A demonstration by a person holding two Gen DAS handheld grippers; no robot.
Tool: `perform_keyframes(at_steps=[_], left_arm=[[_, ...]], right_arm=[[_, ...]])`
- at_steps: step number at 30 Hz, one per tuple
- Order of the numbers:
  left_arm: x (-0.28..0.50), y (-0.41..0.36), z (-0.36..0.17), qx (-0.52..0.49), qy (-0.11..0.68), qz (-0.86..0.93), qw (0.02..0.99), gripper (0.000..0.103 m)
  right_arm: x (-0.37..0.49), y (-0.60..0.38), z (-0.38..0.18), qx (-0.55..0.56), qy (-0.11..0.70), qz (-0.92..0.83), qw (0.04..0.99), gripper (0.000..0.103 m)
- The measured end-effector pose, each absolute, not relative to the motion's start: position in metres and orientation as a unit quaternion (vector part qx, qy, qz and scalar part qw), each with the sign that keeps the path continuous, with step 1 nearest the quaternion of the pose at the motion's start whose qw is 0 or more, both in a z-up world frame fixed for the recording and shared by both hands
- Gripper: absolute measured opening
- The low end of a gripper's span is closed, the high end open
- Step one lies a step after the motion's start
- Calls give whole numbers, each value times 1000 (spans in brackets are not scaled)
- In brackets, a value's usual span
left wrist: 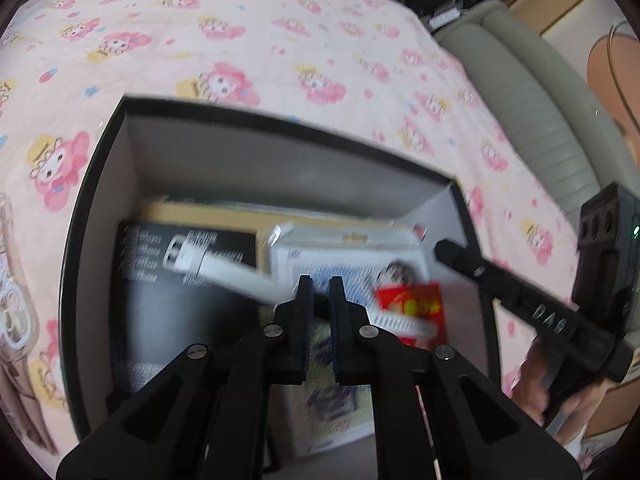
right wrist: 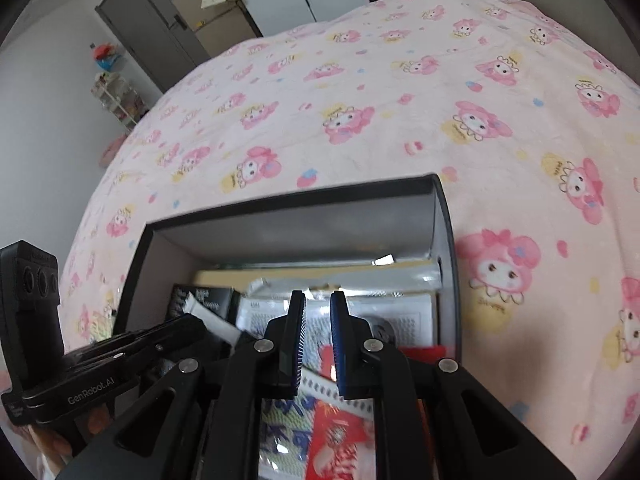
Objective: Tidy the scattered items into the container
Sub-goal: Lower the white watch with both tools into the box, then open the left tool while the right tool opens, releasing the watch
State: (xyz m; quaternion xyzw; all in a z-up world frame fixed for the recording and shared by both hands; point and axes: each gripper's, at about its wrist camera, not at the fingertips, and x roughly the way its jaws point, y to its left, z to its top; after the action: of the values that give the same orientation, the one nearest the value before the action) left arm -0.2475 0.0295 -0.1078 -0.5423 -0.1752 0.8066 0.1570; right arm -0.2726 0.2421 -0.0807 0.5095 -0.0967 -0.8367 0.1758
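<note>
Left wrist view: left gripper (left wrist: 320,286) nearest the lens, black jaws drawn close with only a thin slit between the blue ribbed pads; a white stick-like item (left wrist: 224,270), with a metal plug end, slants up-left from beside the left finger. Whether the pads pinch its hidden tail I cannot tell. Right gripper (left wrist: 442,248) reaches in from the right, tip just inside the box wall; in the right wrist view its jaws (right wrist: 318,300) stand near-closed with nothing visibly between them. Both hover inside the black container (left wrist: 132,128), a rigid card box with pale matte lining, which sits on a soft pink cartoon-print blanket (left wrist: 320,40). Already in it: a glossy black carton (left wrist: 156,296), a tan flat box (left wrist: 240,214), a white printed packet (left wrist: 352,260), a crinkly red sachet (left wrist: 416,304). Judgement: to finish well, lower the white stick flat onto the stack, clear of the other tool, before letting go. On the blanket at far left, a clear phone case (left wrist: 12,312) lies outside.
</note>
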Motion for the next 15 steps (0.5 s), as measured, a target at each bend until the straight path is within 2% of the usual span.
perform_keyframes(at_steps=[5,11,15], left_arm=[[-243,40,-123,-599,-151,768,170,6],[-258,81,-144,-631,-94,754,160,6],[-276,80,-142,-625,-139,753,150,6]], right_arm=[[-257,239,-89,556,-97,-799,208,10],[-241,220,-95,571,-42,-794,204,11],[-246,223,-110,600,-50,-771,204,11]])
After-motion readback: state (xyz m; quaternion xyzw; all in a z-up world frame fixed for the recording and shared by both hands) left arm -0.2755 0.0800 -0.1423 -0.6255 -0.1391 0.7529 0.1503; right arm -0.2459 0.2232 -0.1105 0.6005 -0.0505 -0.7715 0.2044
